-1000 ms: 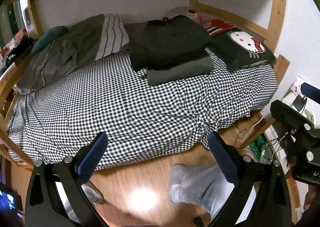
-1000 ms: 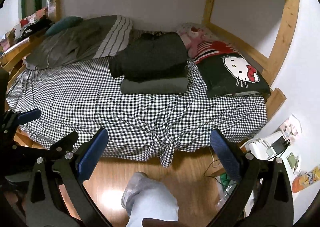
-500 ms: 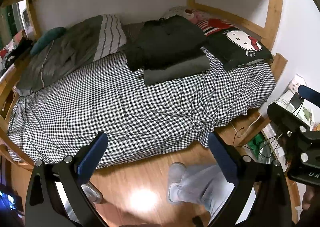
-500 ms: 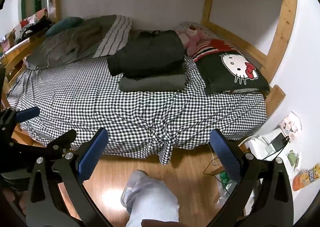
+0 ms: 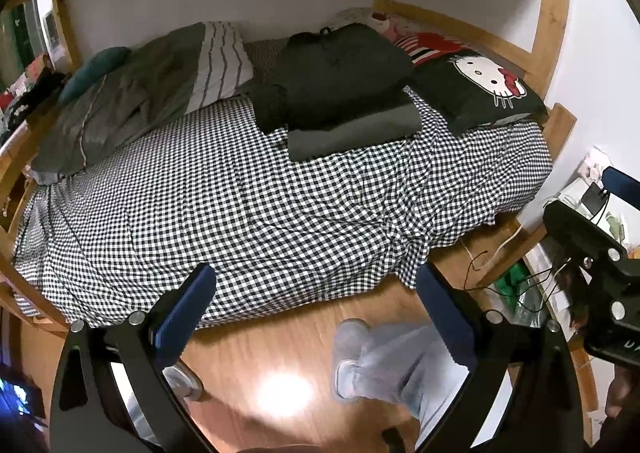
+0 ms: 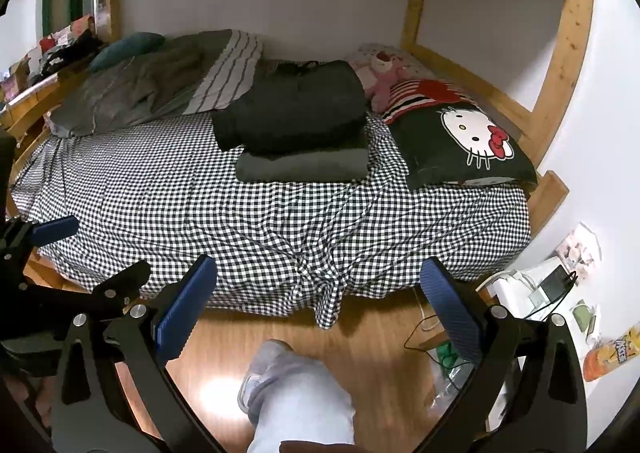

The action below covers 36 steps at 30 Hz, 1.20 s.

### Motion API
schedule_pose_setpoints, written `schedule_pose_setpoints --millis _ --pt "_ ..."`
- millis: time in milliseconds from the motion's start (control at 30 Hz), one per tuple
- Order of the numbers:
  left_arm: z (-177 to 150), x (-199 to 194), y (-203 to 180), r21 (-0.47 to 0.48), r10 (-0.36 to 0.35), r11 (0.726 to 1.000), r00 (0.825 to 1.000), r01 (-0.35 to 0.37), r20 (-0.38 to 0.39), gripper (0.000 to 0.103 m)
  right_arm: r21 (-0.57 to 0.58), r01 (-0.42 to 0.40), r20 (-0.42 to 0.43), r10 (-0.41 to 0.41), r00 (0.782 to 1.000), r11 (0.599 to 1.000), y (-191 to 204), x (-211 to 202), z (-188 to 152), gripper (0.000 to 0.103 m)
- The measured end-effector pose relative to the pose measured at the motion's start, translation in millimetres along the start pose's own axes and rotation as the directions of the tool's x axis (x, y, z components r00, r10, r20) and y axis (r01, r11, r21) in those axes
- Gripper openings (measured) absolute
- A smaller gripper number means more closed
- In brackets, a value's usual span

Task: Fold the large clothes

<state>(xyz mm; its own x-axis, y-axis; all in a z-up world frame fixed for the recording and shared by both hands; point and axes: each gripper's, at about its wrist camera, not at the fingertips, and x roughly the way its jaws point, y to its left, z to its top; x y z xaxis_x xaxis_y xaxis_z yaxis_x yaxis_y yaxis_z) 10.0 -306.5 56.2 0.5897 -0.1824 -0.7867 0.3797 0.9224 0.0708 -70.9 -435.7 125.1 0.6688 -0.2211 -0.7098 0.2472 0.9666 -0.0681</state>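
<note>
Left wrist view: left gripper (image 5: 316, 293) gaped wide at lower centre, holding nothing, over the wood floor (image 5: 280, 353). Right gripper (image 6: 320, 289) likewise spread wide and held nothing. Folded dark garment (image 5: 340, 73) lay stacked on a folded grey garment (image 5: 352, 133), upper centre, on the checked sheet (image 5: 240, 205), just beside the Hello Kitty pillow (image 5: 476, 89).

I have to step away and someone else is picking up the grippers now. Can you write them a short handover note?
Left gripper: open, empty, held above the floor in front of the bed.
Right gripper: open, empty, alongside it.
Clothes: a folded black garment lies stacked on a folded grey garment, on the checked sheet beside the Hello Kitty pillow.
Done: both look folded.
Left: no unfolded clothing shows on the bed.
</note>
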Motion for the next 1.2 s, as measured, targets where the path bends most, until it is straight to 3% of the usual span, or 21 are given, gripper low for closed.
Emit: schedule_pose_setpoints --millis 233,1200 --pt "-0.8 -2.5 0.3 0.015 0.014 1.000 1.000 -0.014 0.010 0.098 -0.020 -0.035 0.012 0.036 0.999 0.999 -7.1 -2.0 -1.8 0.100" --pt "-0.3 -8.4 -1.9 0.012 0.006 1.000 1.000 -0.006 0.017 0.098 -0.034 -0.029 0.022 0.029 0.999 0.999 -13.9 -5.1 -4.6 0.100"
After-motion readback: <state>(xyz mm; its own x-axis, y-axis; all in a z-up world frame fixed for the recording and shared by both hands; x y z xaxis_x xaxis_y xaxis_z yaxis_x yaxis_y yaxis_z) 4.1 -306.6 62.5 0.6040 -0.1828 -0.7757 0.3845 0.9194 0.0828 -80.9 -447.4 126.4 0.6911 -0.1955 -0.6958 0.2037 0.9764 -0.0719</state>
